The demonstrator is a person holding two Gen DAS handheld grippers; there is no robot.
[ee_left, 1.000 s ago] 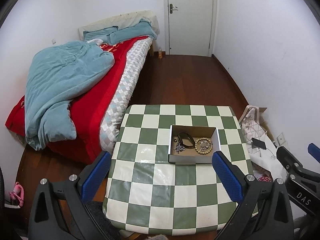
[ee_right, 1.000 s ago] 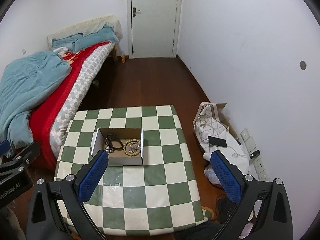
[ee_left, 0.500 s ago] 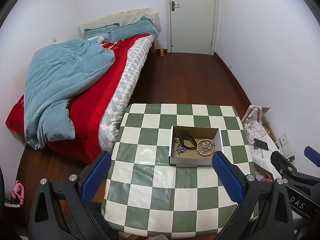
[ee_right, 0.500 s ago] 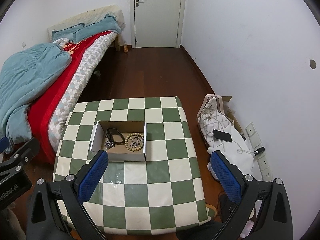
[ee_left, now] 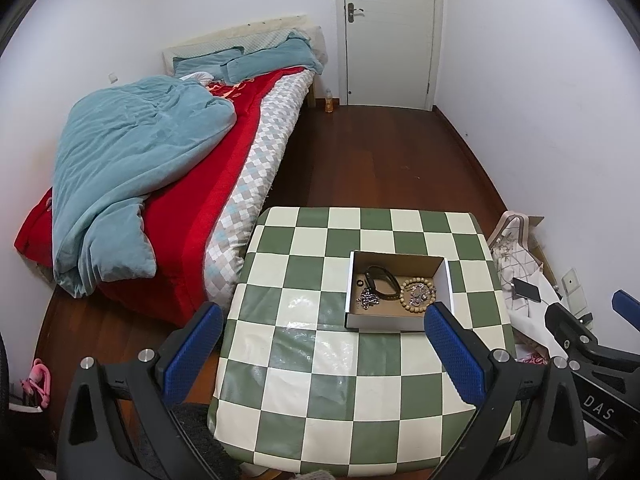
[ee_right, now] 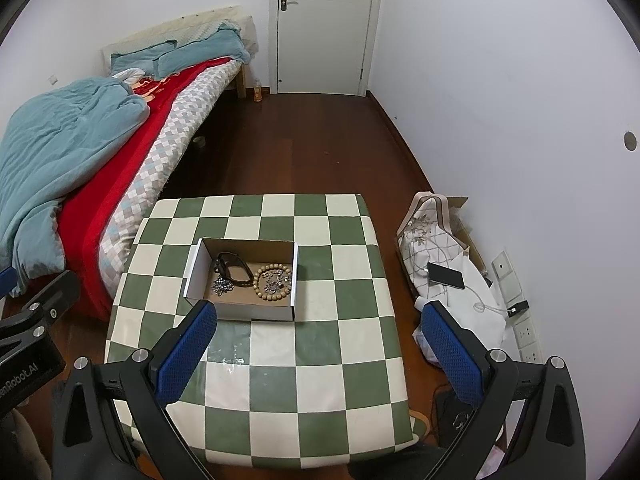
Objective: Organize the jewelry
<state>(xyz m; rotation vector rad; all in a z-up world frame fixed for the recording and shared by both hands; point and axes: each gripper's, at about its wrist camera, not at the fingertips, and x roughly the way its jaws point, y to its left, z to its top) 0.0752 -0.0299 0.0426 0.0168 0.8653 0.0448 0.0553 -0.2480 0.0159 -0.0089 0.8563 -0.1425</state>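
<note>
An open cardboard box (ee_left: 396, 320) (ee_right: 256, 310) stands on the green and white checked table (ee_left: 320, 372) (ee_right: 320, 360). Inside lie a black band (ee_left: 382, 280) (ee_right: 234, 268), a wooden bead bracelet (ee_left: 418, 298) (ee_right: 272, 282) and a silver chain (ee_left: 368, 299) (ee_right: 222, 286). My left gripper (ee_left: 324, 344) is open and empty, above the table's near side, short of the box. My right gripper (ee_right: 320, 338) is open and empty, above the table to the right of the box. It also shows at the right edge of the left wrist view (ee_left: 592, 344).
A bed (ee_left: 168, 184) (ee_right: 80, 168) with a blue quilt stands left of the table. A bag with a phone on it (ee_left: 524, 276) (ee_right: 440, 268) lies on the floor at the right by the wall. A white door (ee_left: 390, 32) is at the far end.
Both cameras have risen and pulled back a little, so the table and box sit slightly lower in view. Both grippers stay open. The box and jewelry have not moved.
</note>
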